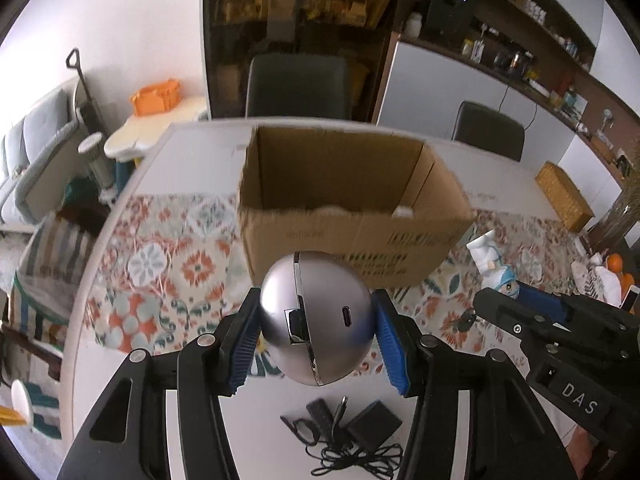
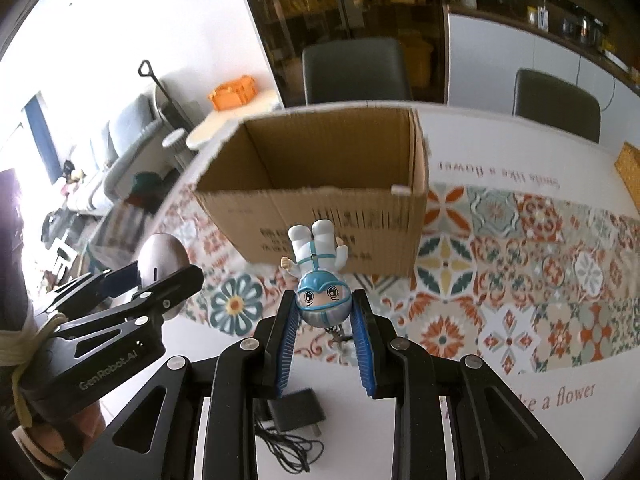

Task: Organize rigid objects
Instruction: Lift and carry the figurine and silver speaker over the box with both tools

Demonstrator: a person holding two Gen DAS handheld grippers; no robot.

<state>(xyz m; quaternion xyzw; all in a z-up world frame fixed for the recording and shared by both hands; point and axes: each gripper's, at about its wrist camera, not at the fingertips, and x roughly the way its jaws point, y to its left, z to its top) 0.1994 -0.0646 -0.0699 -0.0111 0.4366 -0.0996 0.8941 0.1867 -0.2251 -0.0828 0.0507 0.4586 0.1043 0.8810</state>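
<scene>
- Clamped between my left gripper [image 1: 316, 334] pads sits a silver ball-shaped gadget [image 1: 316, 320], held at its widest girth, jaws partway apart around it, low in the centre of the left wrist view.
- My right gripper [image 2: 325, 320] is pinched on the head of a small figurine [image 2: 318, 276], which points feet-up toward the middle of the right wrist view.
- To do this well, I judge both loads should clear the near wall of the cardboard box [image 1: 344, 236] before I let go, the smooth ball kept level so it cannot slip.
- That open box stands just beyond both loads, mid-frame.
- Below my jaws, a black charger and cable [image 1: 352, 436] lie on the table [image 1: 192, 148], near the bottom edge.
</scene>
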